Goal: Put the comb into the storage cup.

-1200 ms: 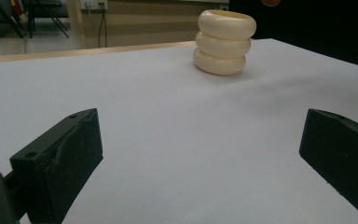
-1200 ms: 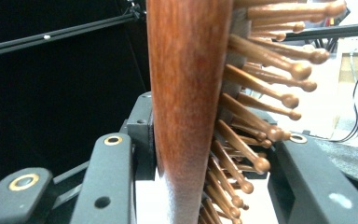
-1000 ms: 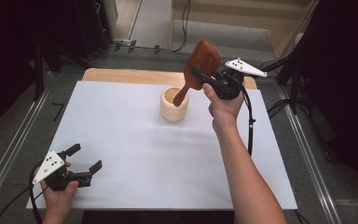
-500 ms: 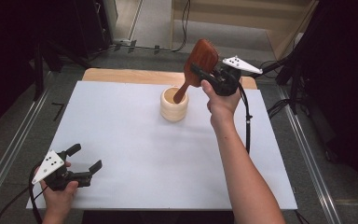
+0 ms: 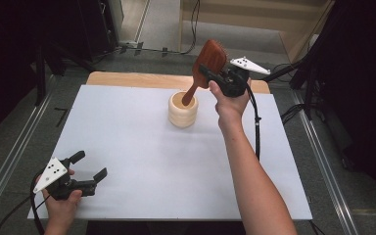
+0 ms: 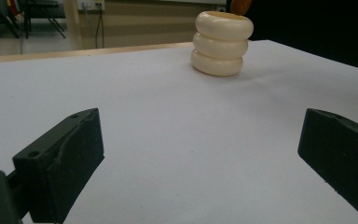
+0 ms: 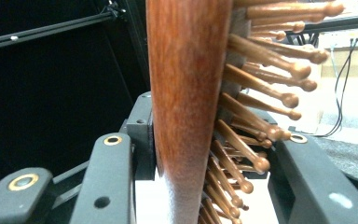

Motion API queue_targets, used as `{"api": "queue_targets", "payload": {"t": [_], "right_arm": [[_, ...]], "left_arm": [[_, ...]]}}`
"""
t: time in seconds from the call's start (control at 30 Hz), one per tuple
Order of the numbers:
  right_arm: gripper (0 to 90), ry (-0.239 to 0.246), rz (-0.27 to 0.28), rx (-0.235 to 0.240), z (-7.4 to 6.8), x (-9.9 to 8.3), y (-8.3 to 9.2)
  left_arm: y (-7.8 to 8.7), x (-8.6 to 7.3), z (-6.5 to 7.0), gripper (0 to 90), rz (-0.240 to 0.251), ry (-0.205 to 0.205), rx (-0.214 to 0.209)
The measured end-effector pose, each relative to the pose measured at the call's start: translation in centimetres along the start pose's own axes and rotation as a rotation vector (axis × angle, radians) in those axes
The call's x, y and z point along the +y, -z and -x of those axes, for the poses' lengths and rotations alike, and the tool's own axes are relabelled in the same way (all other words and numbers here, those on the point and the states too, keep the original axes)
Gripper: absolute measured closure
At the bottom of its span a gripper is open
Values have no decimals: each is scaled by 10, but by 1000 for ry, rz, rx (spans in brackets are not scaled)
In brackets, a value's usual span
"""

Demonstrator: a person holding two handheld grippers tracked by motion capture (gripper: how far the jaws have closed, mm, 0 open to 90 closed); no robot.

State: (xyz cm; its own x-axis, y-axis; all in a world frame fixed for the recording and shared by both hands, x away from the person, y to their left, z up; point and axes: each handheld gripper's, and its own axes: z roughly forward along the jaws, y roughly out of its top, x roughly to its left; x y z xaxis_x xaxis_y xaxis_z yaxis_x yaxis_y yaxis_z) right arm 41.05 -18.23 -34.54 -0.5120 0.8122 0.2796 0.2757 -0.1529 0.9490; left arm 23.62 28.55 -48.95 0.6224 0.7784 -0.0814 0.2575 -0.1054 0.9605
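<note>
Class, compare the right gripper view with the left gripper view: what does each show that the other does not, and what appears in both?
Right gripper view alone: the brush's wooden bristle pins, and the right gripper shut on its paddle. Left gripper view alone: the cream ribbed cup upright on the white table, beyond the open left gripper. Shared: the wooden hairbrush, whose handle end meets the cup's mouth.
</note>
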Motion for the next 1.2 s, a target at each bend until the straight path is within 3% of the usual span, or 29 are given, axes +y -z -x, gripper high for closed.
{"api": "queue_targets", "payload": {"t": [0.63, 1.2], "right_arm": [[548, 15, -16, -39, 7, -11, -18], [546, 18, -65, -48, 6, -38, -42]], "left_arm": [[0, 0, 0, 4, 1, -1, -2], [1, 0, -2, 4, 12, 12, -2]]}}
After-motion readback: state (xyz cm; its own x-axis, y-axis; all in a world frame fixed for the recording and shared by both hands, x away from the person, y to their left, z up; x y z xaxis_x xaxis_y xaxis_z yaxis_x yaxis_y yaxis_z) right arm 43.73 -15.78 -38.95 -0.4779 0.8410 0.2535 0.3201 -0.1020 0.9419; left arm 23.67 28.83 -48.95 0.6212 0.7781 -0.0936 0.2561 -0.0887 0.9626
